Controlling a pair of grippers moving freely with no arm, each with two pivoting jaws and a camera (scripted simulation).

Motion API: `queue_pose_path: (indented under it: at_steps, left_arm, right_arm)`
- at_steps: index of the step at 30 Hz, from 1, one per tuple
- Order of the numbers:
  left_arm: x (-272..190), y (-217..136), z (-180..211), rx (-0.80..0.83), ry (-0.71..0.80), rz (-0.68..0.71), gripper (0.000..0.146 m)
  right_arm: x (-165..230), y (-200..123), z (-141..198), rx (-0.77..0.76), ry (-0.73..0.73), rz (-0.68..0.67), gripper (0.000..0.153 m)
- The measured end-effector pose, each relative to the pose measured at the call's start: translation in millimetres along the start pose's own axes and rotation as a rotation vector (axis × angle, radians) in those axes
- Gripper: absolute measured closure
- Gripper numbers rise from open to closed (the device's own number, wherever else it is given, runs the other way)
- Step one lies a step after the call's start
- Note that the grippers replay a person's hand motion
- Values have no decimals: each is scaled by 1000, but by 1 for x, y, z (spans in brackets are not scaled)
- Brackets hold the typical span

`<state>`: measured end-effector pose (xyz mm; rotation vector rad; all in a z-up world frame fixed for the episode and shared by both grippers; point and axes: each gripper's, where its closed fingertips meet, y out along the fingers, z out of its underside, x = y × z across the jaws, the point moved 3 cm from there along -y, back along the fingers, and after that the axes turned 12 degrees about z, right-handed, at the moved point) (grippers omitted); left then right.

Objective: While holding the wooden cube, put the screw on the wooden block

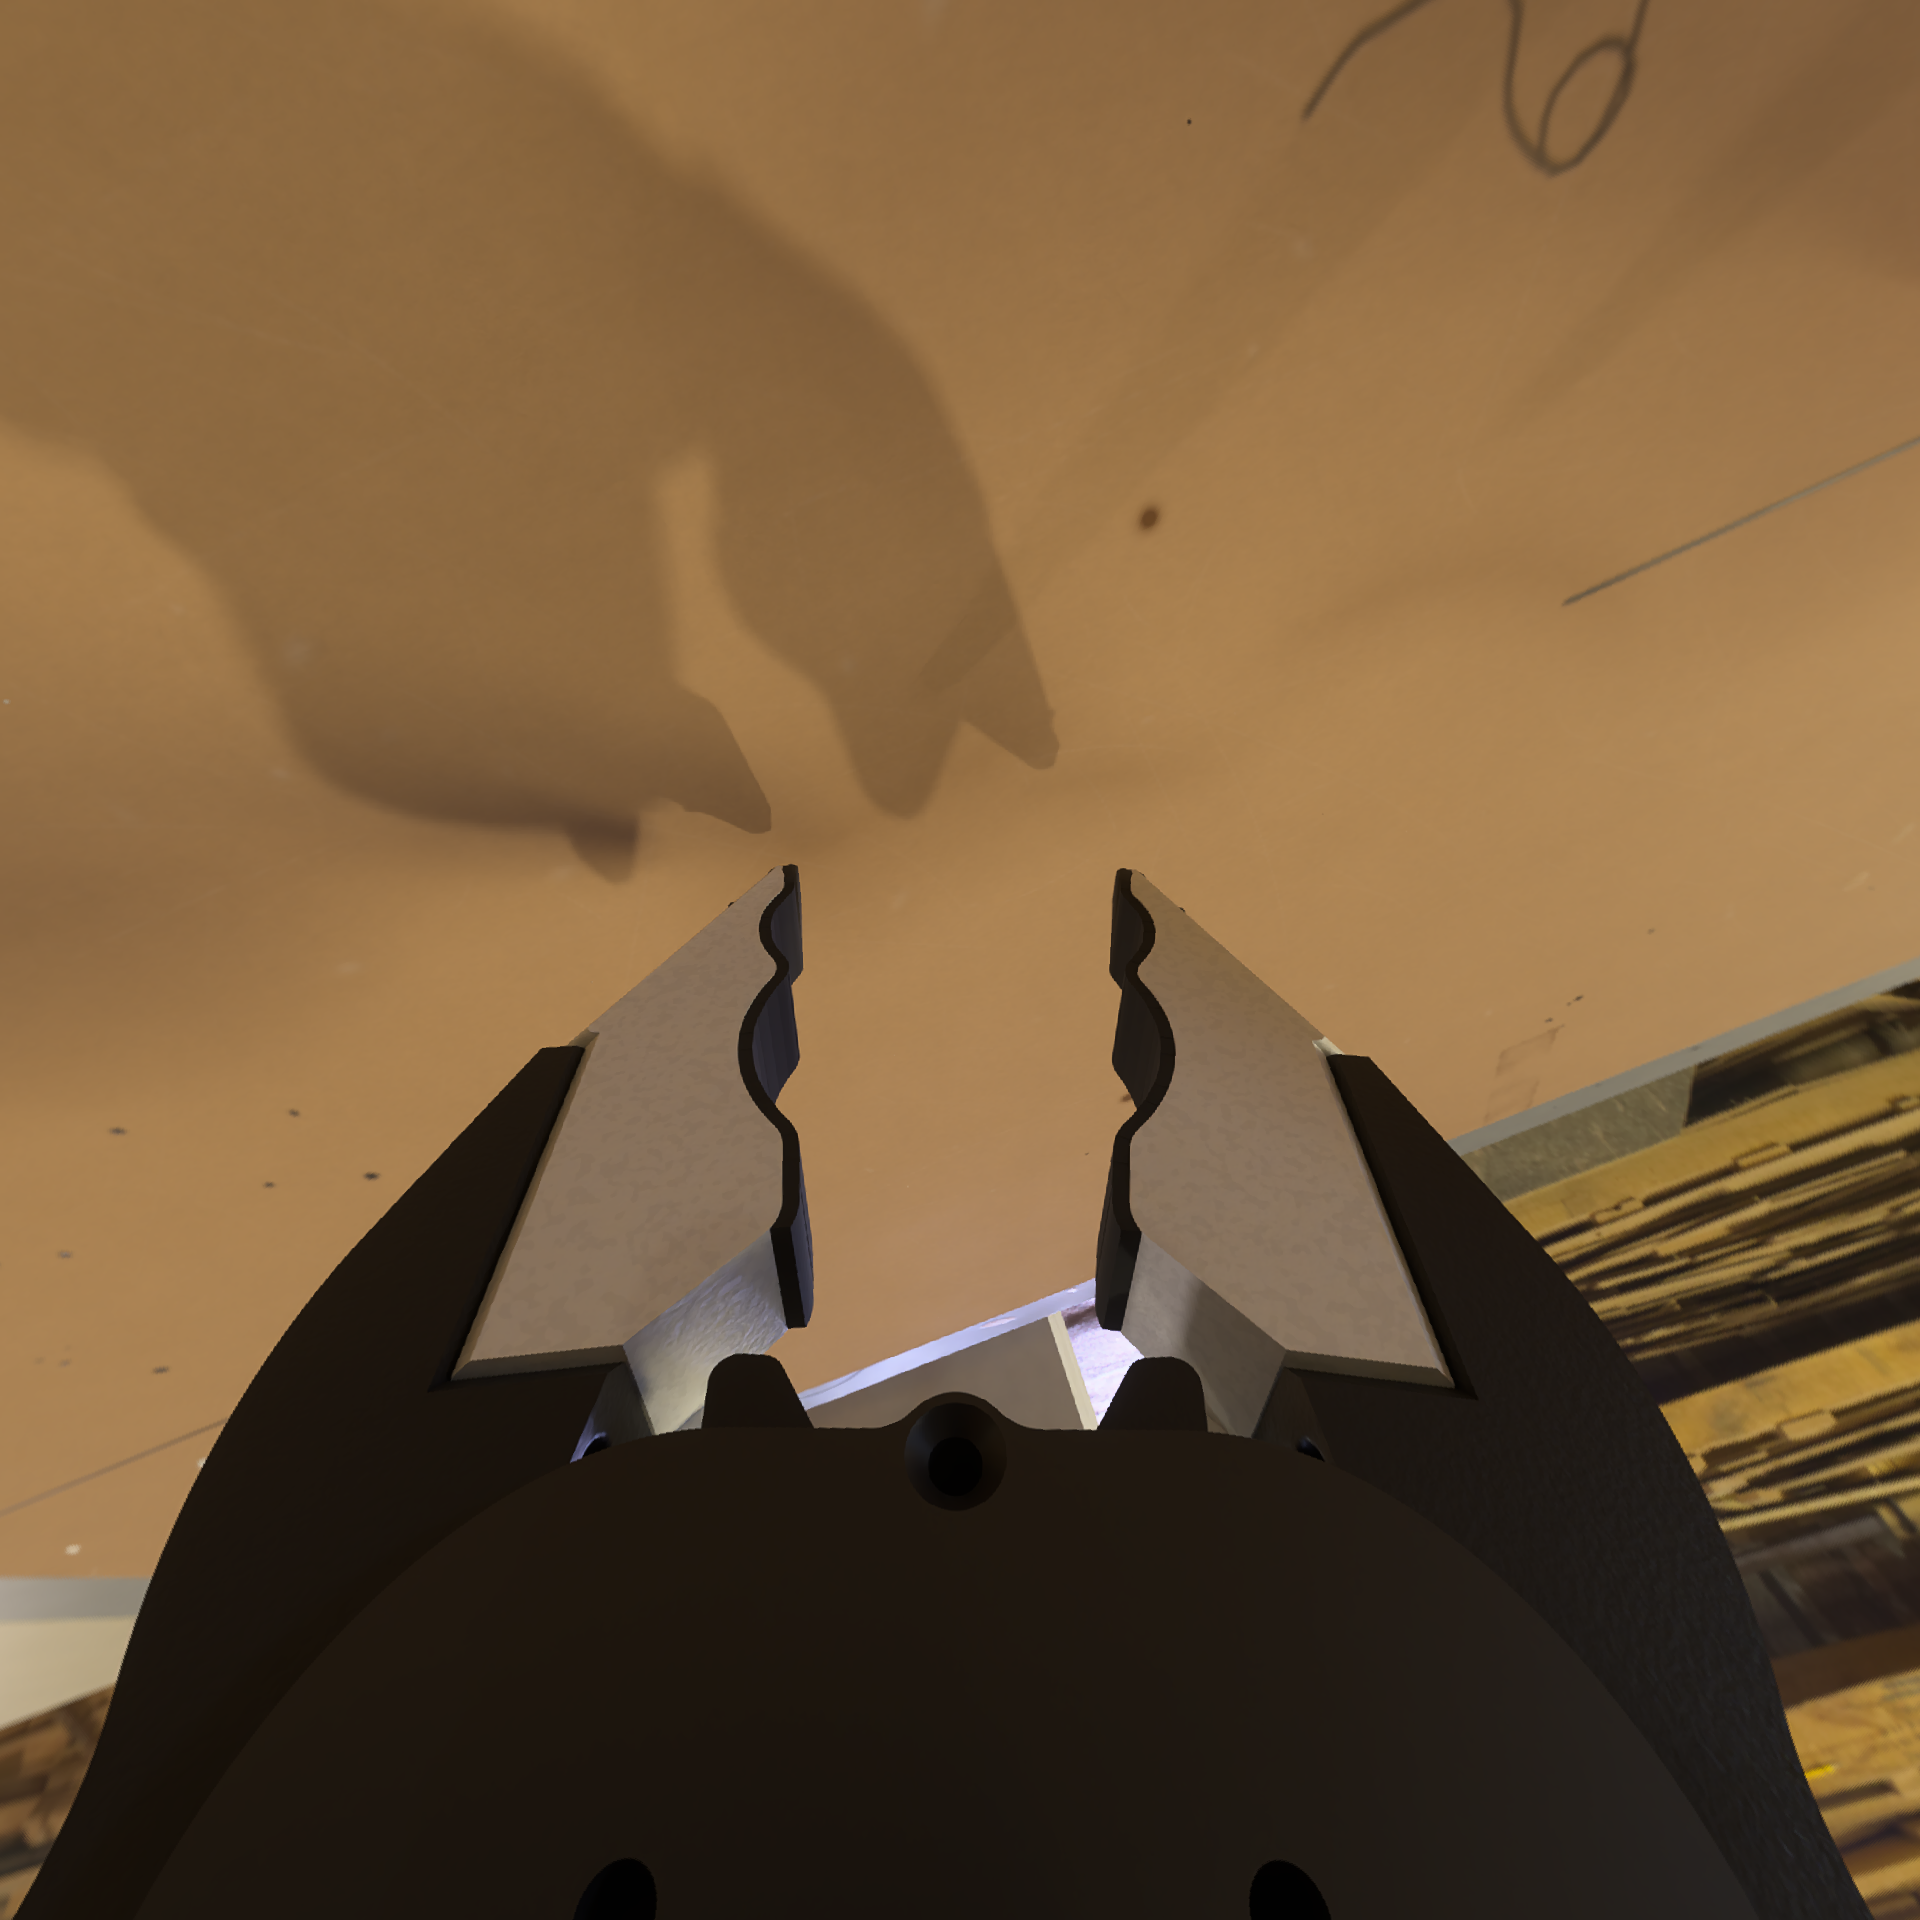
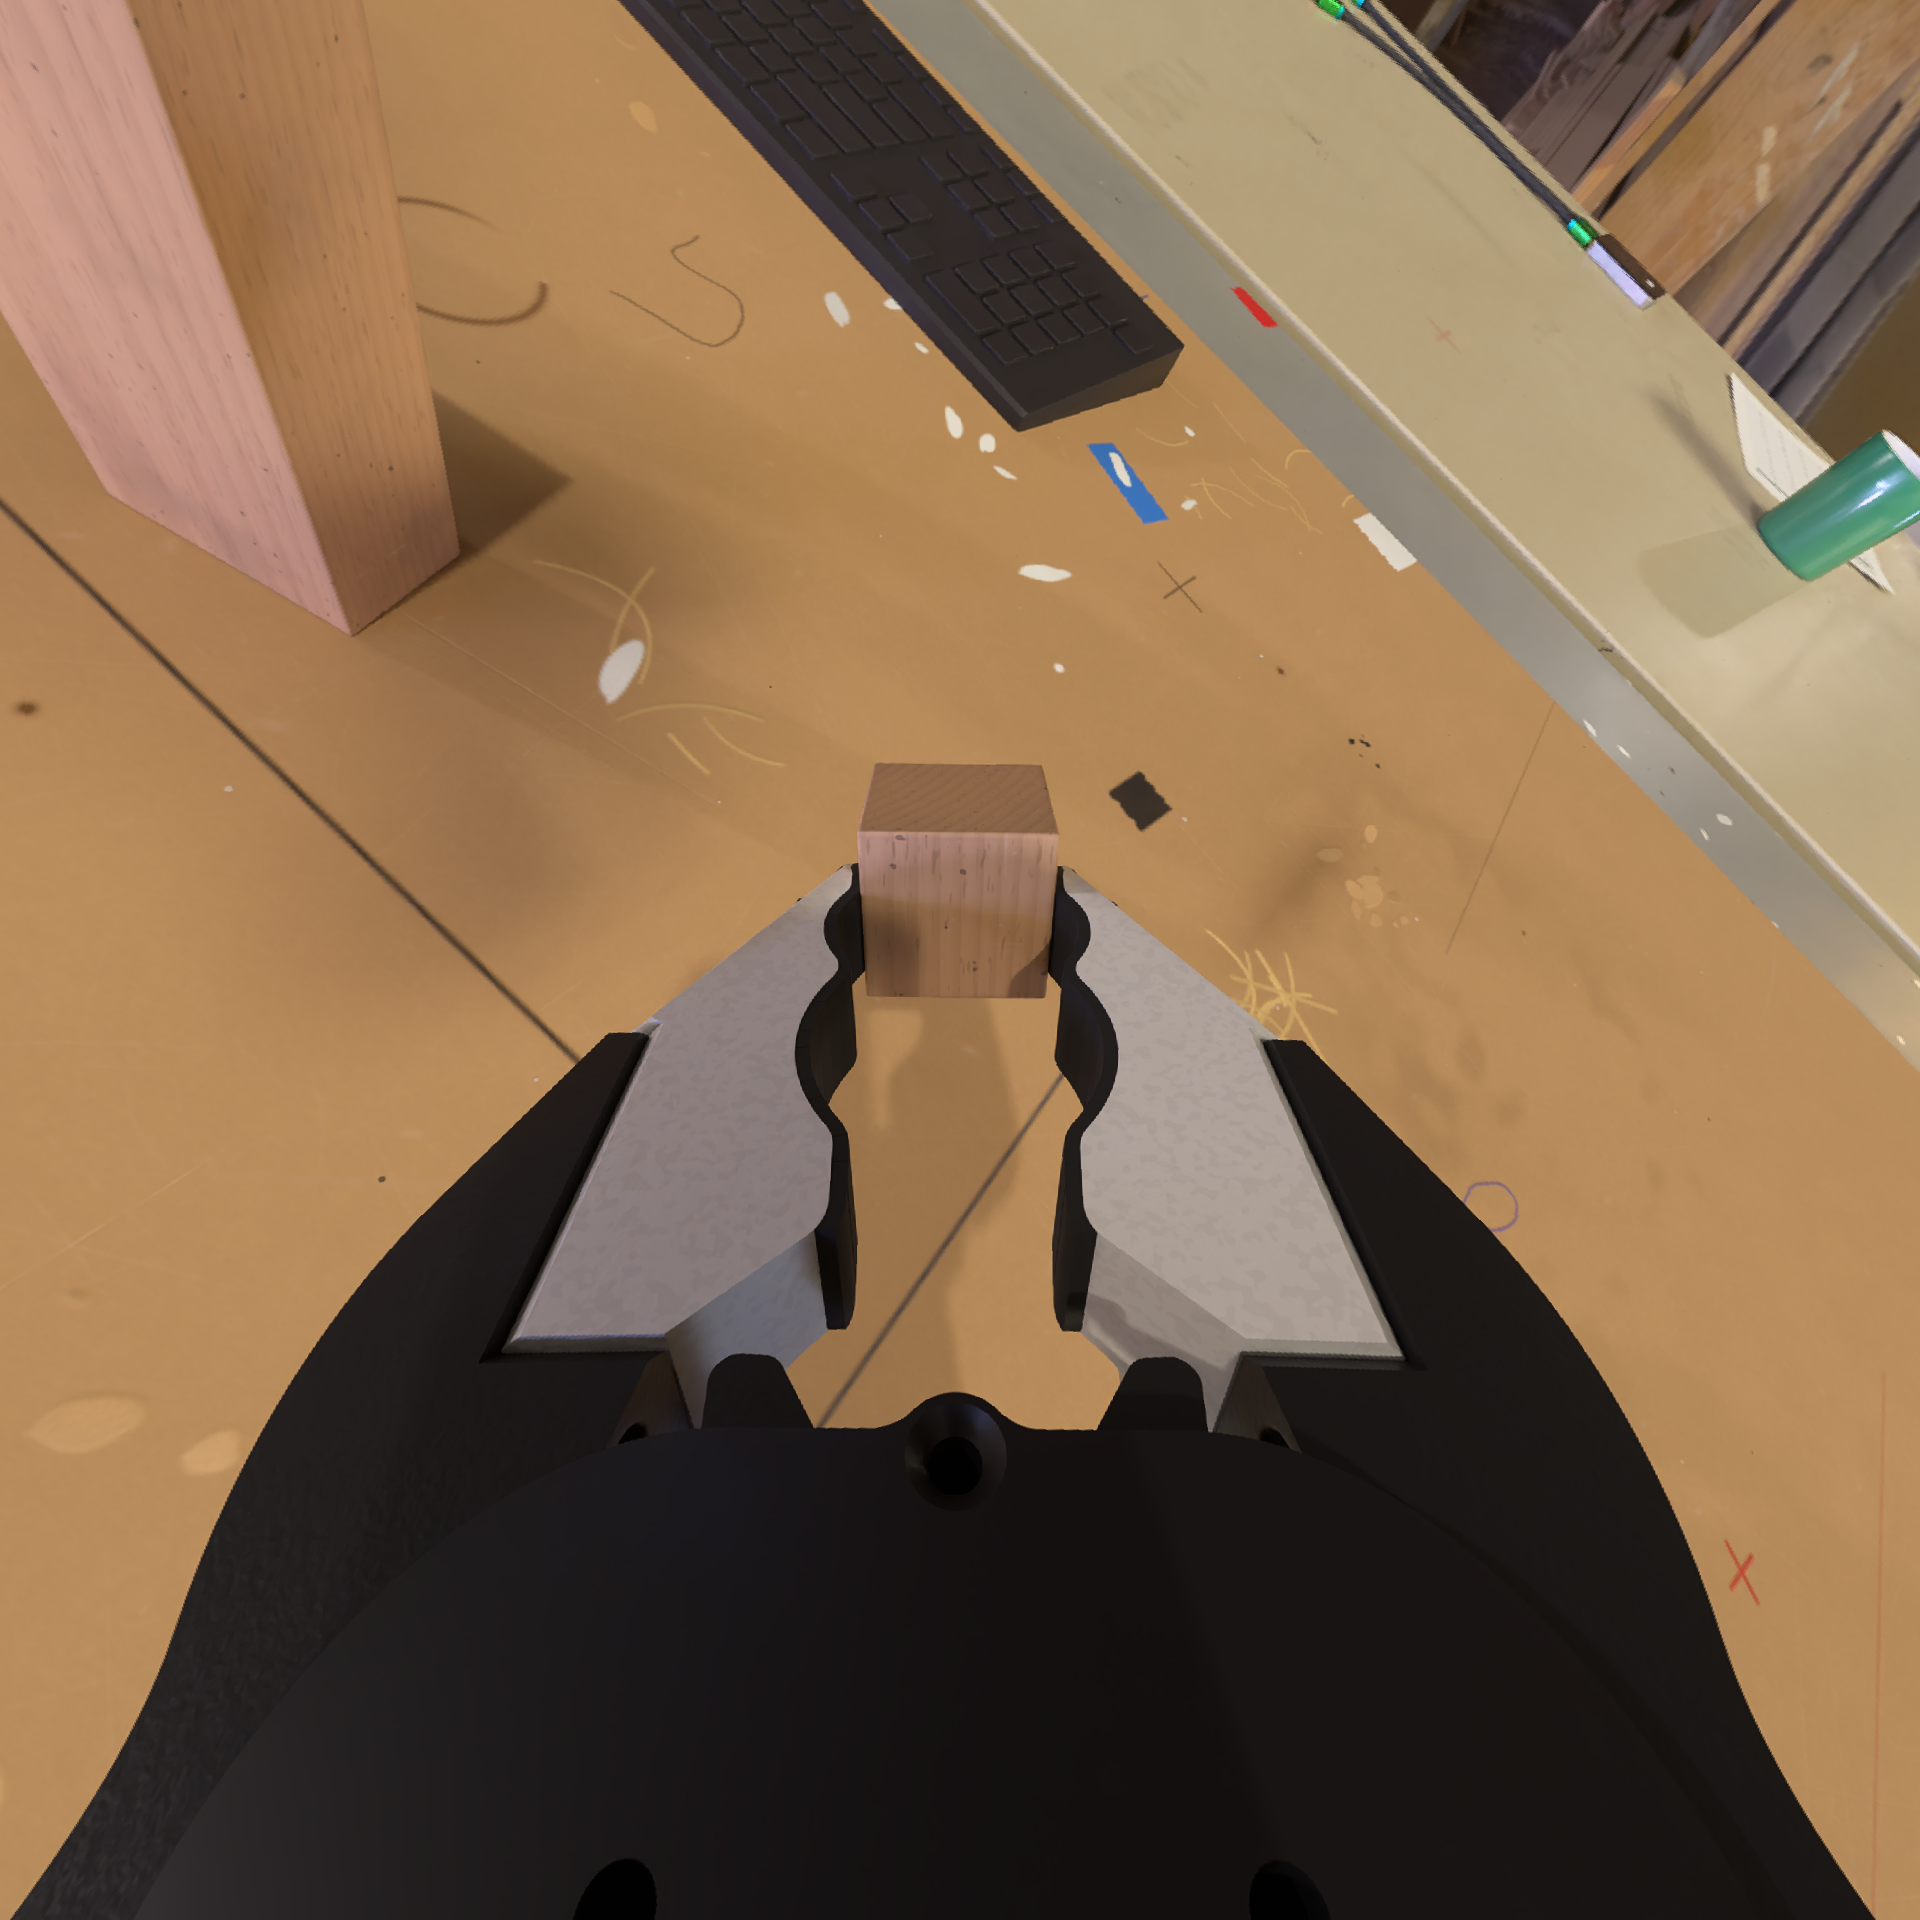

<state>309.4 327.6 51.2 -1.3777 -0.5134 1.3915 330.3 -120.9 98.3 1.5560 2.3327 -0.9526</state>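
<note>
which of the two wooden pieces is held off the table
The small light-brown wooden cube, pinched between the right gripper's fingers. The tall pinkish wooden block stands on the brown tabletop, untouched.

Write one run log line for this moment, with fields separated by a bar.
right tool: shut on wooden cube | left tool: open, empty | screw: not visible | wooden block: upright on table, nothing on it seen

Wooden block (image 2: 223, 301) & keyboard (image 2: 904, 197) cut off at top edge; screw unseen.
</note>
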Motion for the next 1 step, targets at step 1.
queue_pose_path:
  at_steps: [1]
  left_arm:
    - [-1,1,0,4,-10,-18,86]
  right_arm:
    - [1,0,0,2,-2,-3,118]
